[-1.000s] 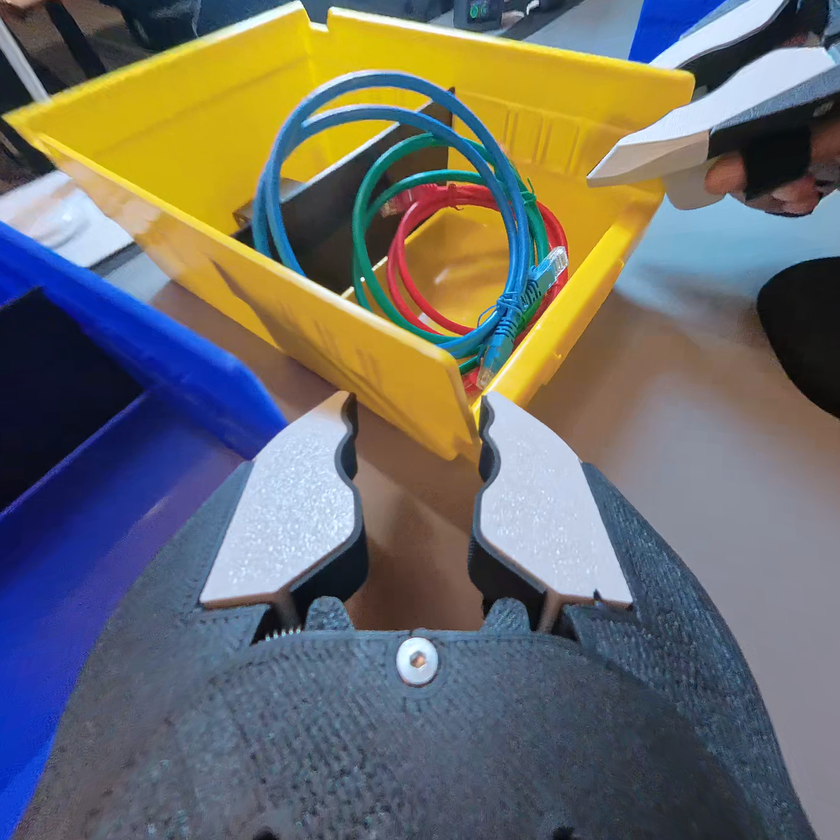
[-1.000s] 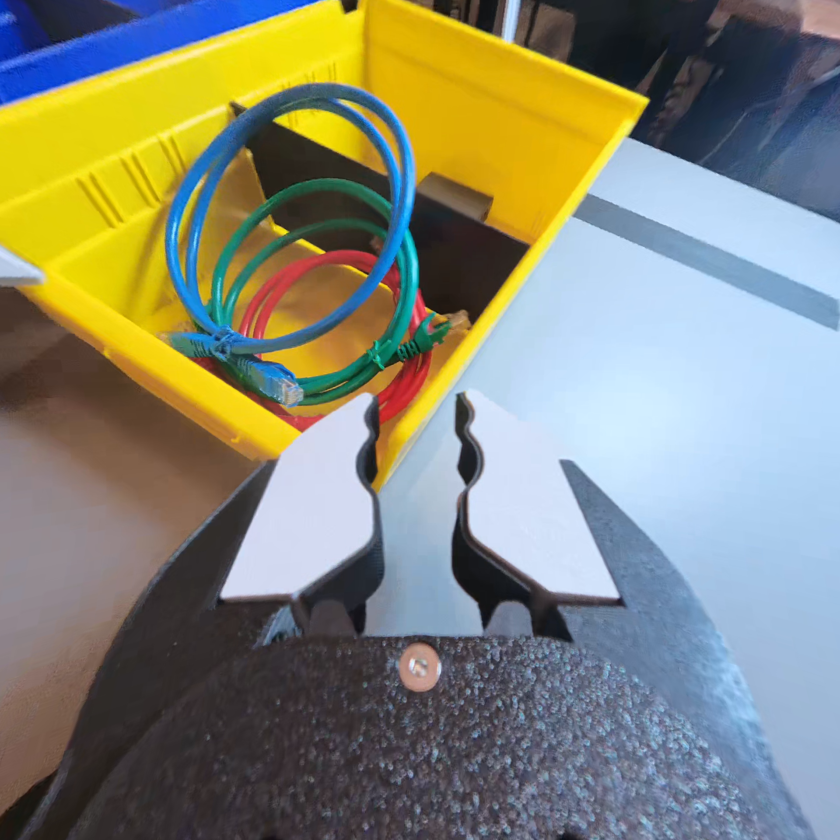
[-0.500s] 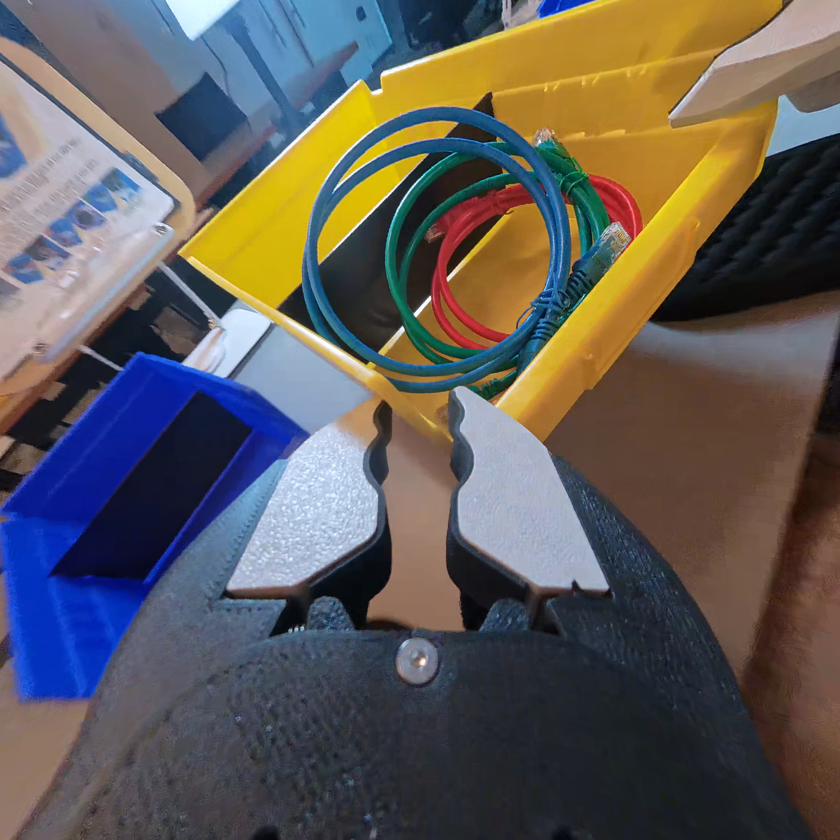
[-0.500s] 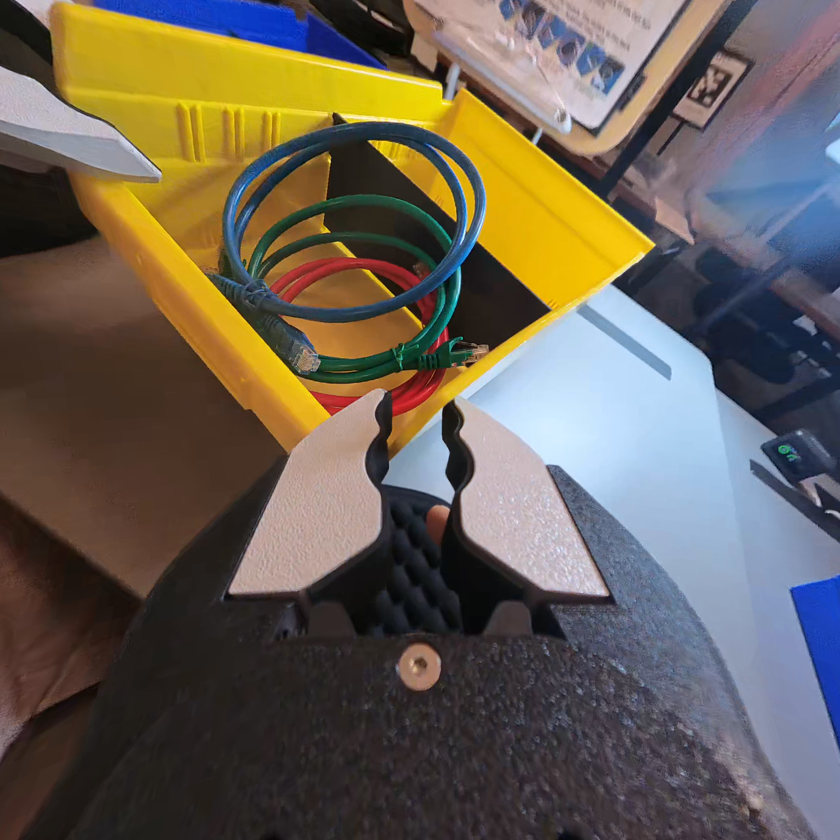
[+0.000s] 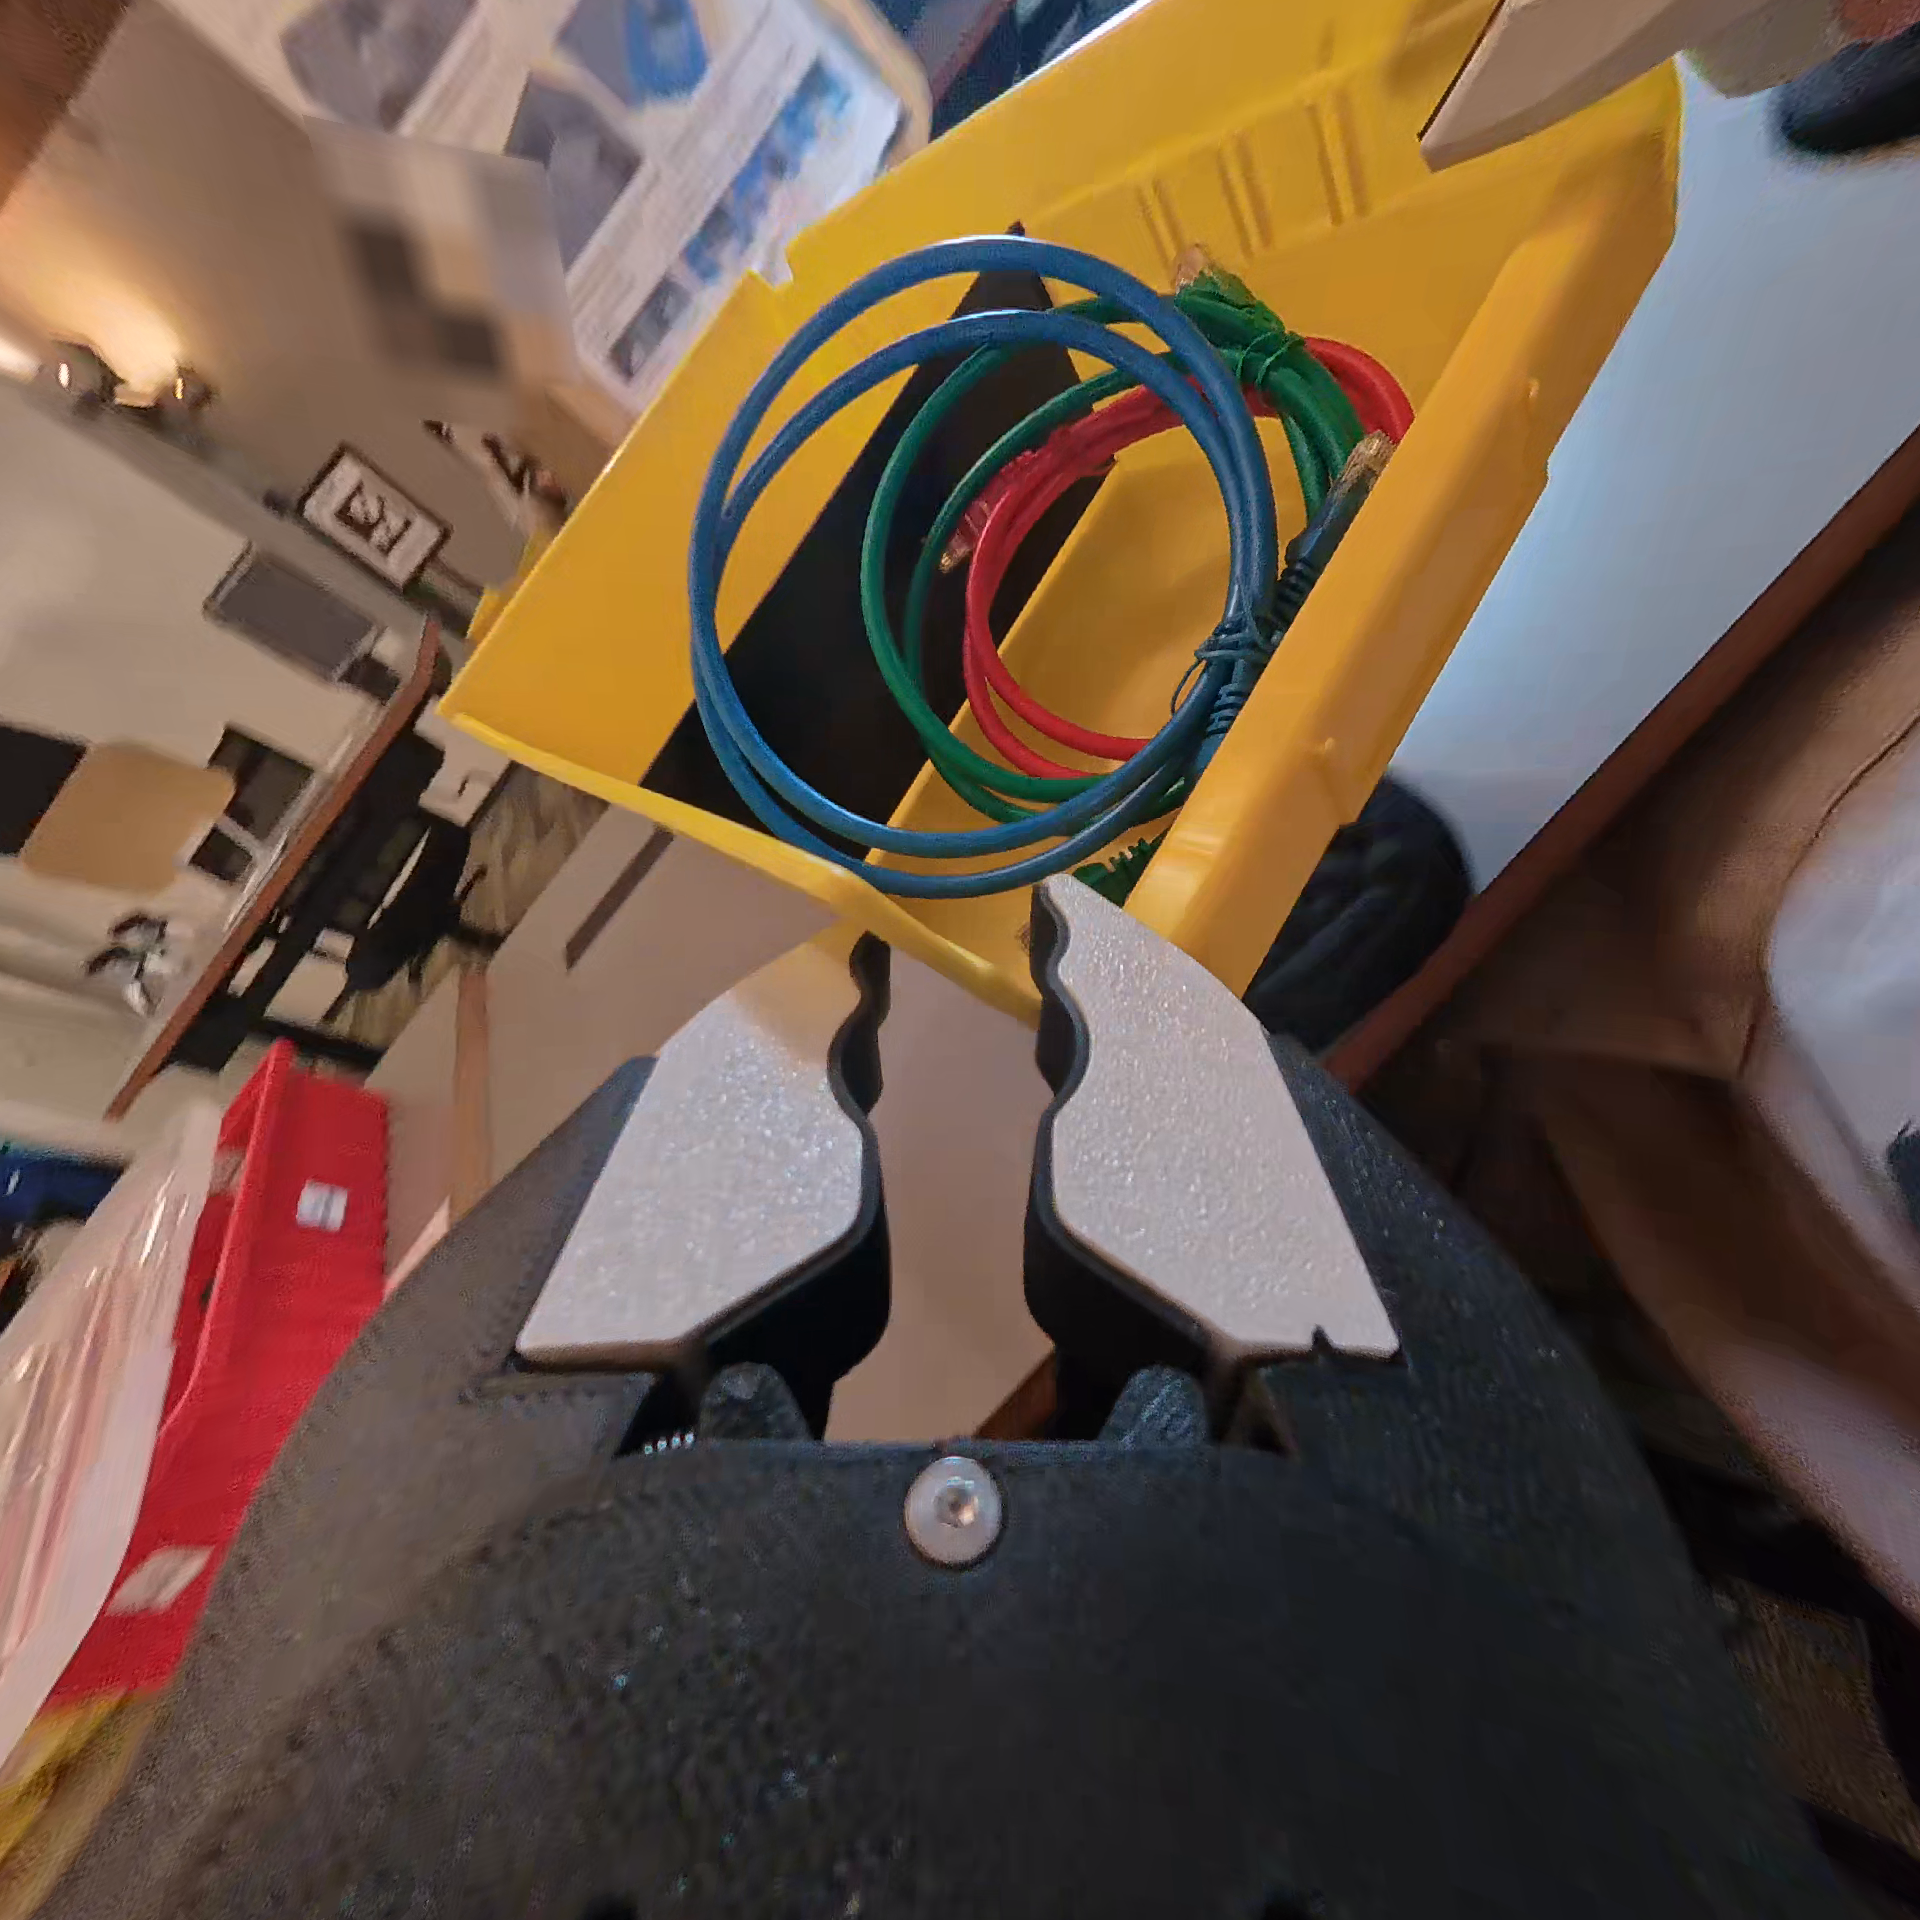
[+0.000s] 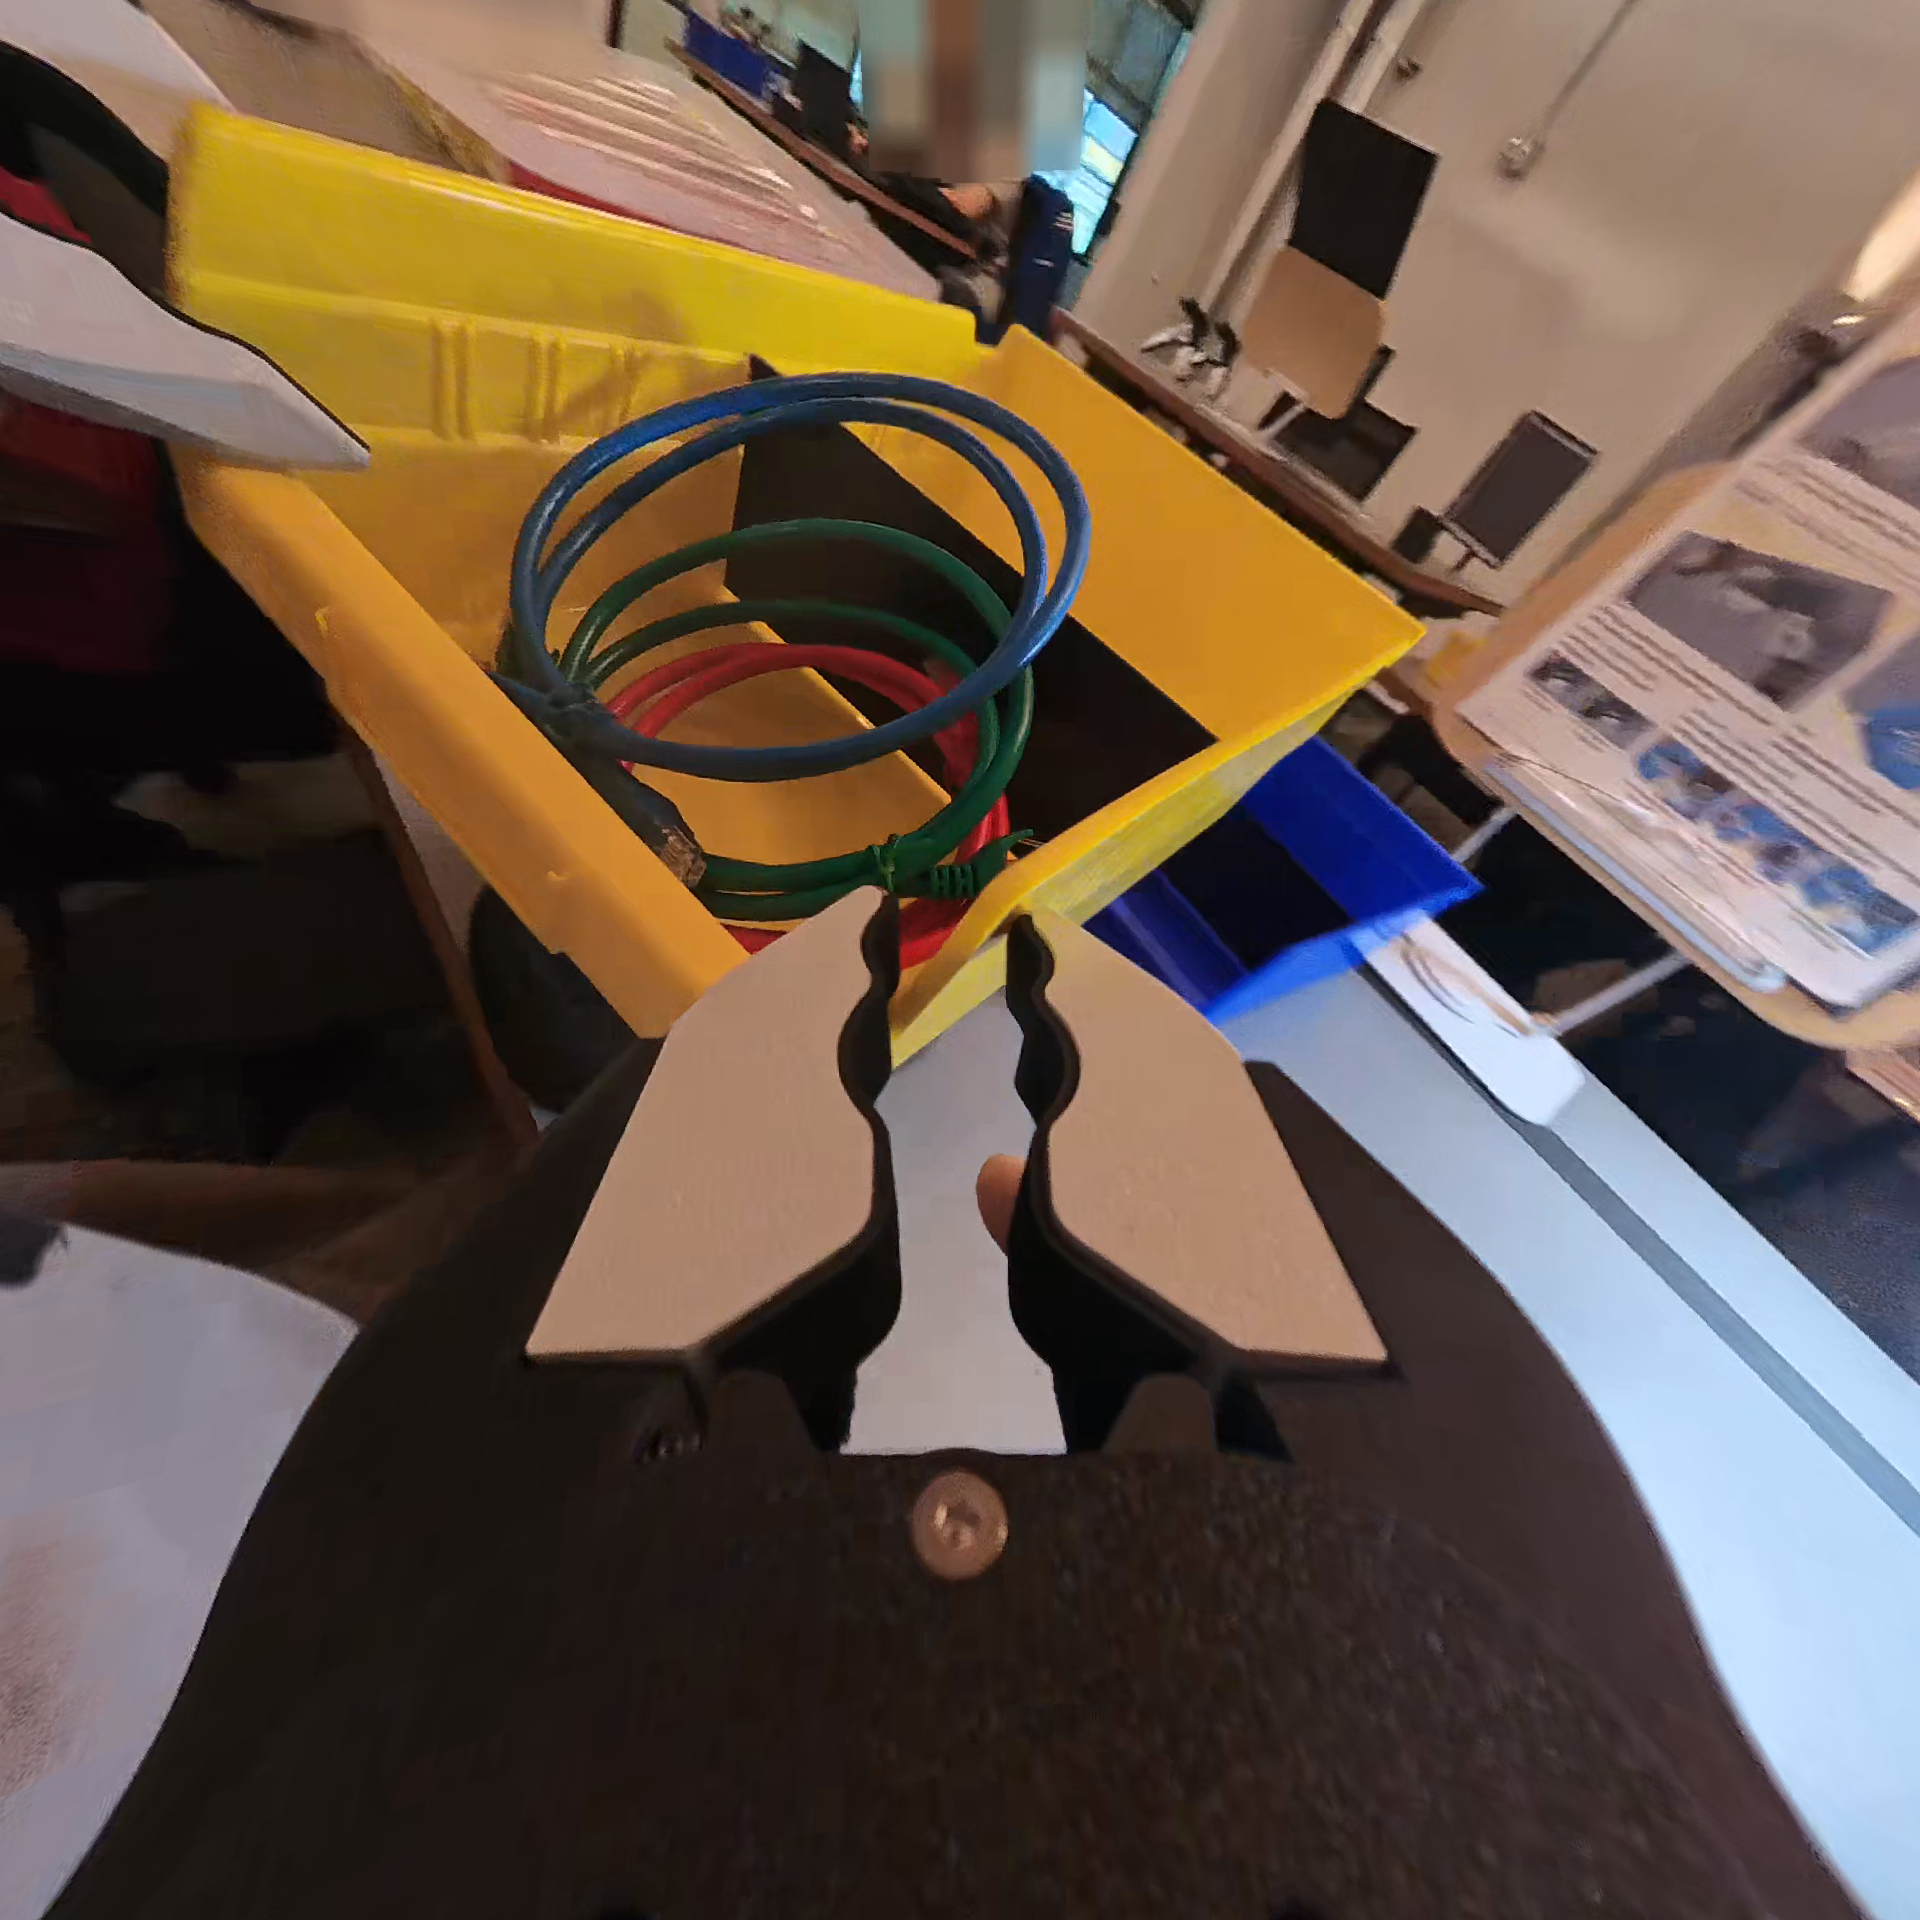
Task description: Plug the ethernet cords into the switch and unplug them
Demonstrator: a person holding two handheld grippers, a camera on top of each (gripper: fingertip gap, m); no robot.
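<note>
A yellow bin [image 5: 1558,520] holds three coiled ethernet cords: blue [image 5: 717,520], green [image 5: 883,540] and red [image 5: 977,644], beside a black divider [image 5: 831,644]. My left gripper [image 5: 951,925] is shut on the bin's near corner. My right gripper [image 6: 951,914] is shut on another corner of the bin [image 6: 468,727], where the blue [image 6: 1070,520], green [image 6: 831,535] and red [image 6: 779,660] cords also show. The bin is held tilted, off the table. Each gripper's finger shows in the other's view, the right [image 5: 1538,83] and the left [image 6: 156,374]. No switch is in view.
A blue bin [image 6: 1299,862] sits behind the yellow one on the white table [image 6: 1558,1351]. A poster board [image 6: 1714,727] stands at the right. A red box [image 5: 270,1299] is low at the left. The room behind is blurred.
Both grippers closed on the yellow bin's corners and then lifted and tilted it. The background swung from the table top to the room.
</note>
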